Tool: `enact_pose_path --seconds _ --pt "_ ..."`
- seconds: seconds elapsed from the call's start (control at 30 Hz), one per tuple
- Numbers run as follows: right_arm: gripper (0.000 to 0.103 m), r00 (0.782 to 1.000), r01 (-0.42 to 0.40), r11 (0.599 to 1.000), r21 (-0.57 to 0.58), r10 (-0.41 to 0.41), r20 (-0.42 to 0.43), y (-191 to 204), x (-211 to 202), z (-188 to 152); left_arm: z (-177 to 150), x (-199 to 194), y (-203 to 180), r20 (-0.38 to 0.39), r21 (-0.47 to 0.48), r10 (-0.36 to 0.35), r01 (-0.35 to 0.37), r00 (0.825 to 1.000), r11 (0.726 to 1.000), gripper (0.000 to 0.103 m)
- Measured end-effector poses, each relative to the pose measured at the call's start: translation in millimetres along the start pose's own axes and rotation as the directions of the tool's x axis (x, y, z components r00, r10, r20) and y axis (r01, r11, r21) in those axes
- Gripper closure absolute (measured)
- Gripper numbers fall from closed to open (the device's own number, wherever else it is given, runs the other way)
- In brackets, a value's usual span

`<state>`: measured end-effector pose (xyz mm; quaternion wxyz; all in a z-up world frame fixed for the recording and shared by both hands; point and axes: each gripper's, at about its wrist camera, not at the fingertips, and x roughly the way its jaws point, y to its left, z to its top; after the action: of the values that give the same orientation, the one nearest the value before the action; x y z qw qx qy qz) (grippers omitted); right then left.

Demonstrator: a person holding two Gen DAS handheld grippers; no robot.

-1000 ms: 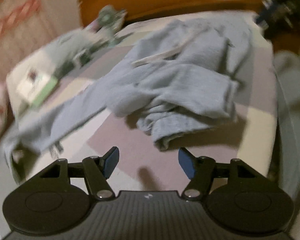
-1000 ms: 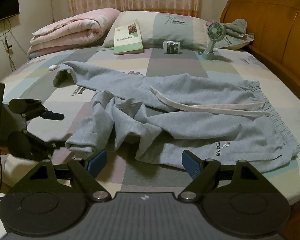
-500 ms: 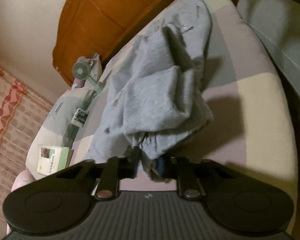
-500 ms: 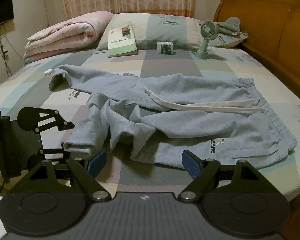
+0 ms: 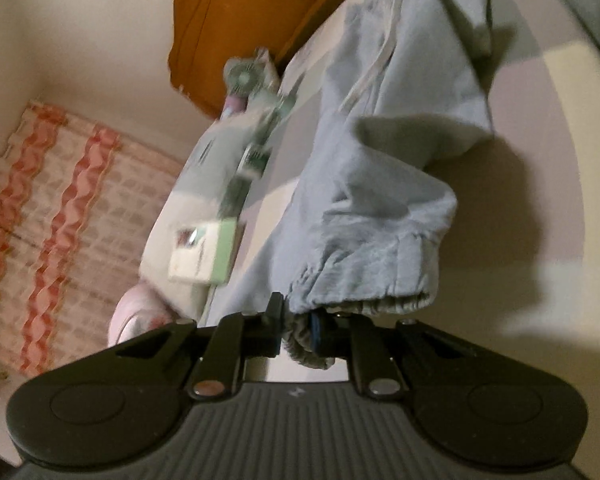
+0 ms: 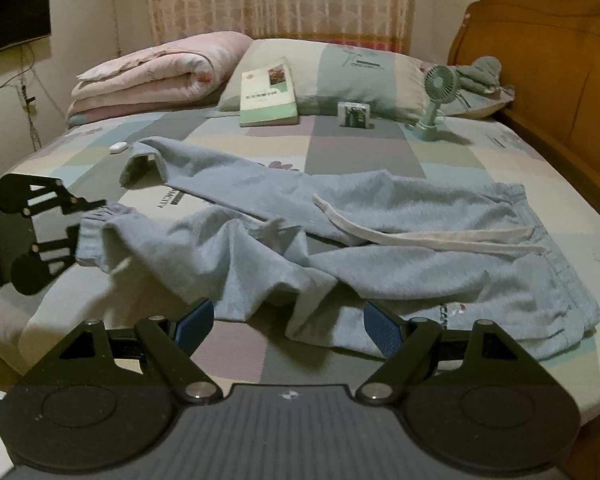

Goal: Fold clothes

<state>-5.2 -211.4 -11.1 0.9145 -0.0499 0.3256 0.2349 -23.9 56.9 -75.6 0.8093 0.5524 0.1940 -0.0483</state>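
Observation:
Grey sweatpants lie crumpled across the patchwork bed sheet, waistband at the right, a white drawstring over the middle. My left gripper is shut on the ribbed cuff of the near leg and holds it stretched out sideways. In the right wrist view that gripper sits at the bed's left edge, rolled on its side, with the cuff in it. My right gripper hovers open at the bed's near edge, just before the pants' crotch fold, with nothing between its blue pads.
At the head of the bed are a book on a pillow, a small box, a green desk fan and a rolled pink quilt. A wooden headboard runs along the right. A small white object lies by the far cuff.
My left gripper closed on the near leg's cuff, rolled onto its side and pulled the leg out toward the bed's left edge. The right gripper stayed open and hardly moved.

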Motion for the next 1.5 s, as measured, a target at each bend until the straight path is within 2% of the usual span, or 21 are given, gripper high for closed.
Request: enact_pose_path --seconds 0.3,0.37,0.4,0.53,0.63,0.7,0.73,0.77,0.83,0.9,0.97,1.07,1.2,1.27,1.3,1.43,1.47,1.5 --pt "0.017 1.000 -0.022 0.999 -0.027 0.022 0.001 12 3 4 -50 -1 14 -0.126 0.070 0.049 -0.041 0.991 0.997 0.090" --pt "0.017 1.000 -0.024 0.999 -0.030 0.024 0.000 14 4 4 -58 7 19 -0.161 0.063 0.037 -0.028 0.986 0.998 0.088" --pt "0.017 1.000 -0.025 0.999 -0.031 0.024 -0.001 15 4 4 -62 11 21 -0.178 0.059 0.031 -0.021 0.984 0.998 0.082" --pt "0.017 1.000 -0.026 0.999 -0.035 0.026 -0.005 15 6 5 -78 23 26 -0.248 0.020 -0.015 0.021 0.969 1.000 0.081" --pt "0.017 0.999 -0.031 0.999 -0.028 0.030 -0.011 13 8 5 -93 25 33 -0.313 -0.053 -0.035 0.019 0.949 0.998 0.081" --pt "0.017 0.999 -0.039 0.999 -0.022 0.039 -0.015 13 9 5 -102 23 43 -0.351 -0.175 -0.073 0.011 0.933 0.984 0.079" --pt "0.017 0.999 -0.046 0.999 -0.017 0.046 -0.017 12 10 5 -105 21 49 -0.359 -0.264 -0.109 0.012 0.927 0.965 0.075" --pt "0.017 0.998 -0.054 0.998 -0.013 0.054 -0.020 13 12 6 -107 19 56 -0.351 -0.365 -0.154 0.016 0.924 0.931 0.071" --pt "0.017 0.997 -0.077 0.997 -0.012 0.076 -0.026 14 15 8 -111 12 63 -0.304 -0.553 -0.257 0.050 0.917 0.832 0.066" --pt "0.016 0.994 -0.104 0.994 -0.018 0.103 -0.034 18 19 11 -115 5 68 -0.236 -0.711 -0.354 0.087 0.905 0.697 0.062" --pt "0.011 0.990 -0.136 0.990 -0.023 0.135 -0.050 23 25 15 -120 -3 70 -0.153 -0.833 -0.434 0.121 0.888 0.541 0.061" --pt "0.008 0.979 -0.191 0.981 -0.027 0.188 -0.082 31 38 21 -118 -9 62 -0.040 -0.918 -0.515 0.171 0.856 0.357 0.052" --pt "0.005 0.961 -0.244 0.970 -0.020 0.239 -0.139 43 56 28 -117 -12 44 0.066 -0.965 -0.569 0.197 0.820 0.172 0.048" --pt "0.004 0.955 -0.258 0.966 -0.021 0.252 -0.153 49 61 30 -122 -6 35 0.106 -0.981 -0.591 0.181 0.799 0.068 0.048" --pt "0.004 0.954 -0.263 0.964 -0.020 0.257 -0.152 51 62 30 -126 -2 30 0.116 -0.986 -0.595 0.162 0.795 0.024 0.047" --pt "0.002 0.951 -0.280 0.960 -0.005 0.276 -0.138 52 60 29 -146 2 28 0.191 -0.979 -0.544 0.123 0.817 -0.160 0.037" --pt "0.002 0.951 -0.281 0.960 0.002 0.279 -0.132 51 59 28 -151 3 28 0.199 -0.975 -0.526 0.110 0.827 -0.194 0.037" --pt "0.002 0.951 -0.283 0.959 0.009 0.282 -0.126 50 58 28 -155 4 29 0.197 -0.972 -0.507 0.098 0.839 -0.216 0.038"
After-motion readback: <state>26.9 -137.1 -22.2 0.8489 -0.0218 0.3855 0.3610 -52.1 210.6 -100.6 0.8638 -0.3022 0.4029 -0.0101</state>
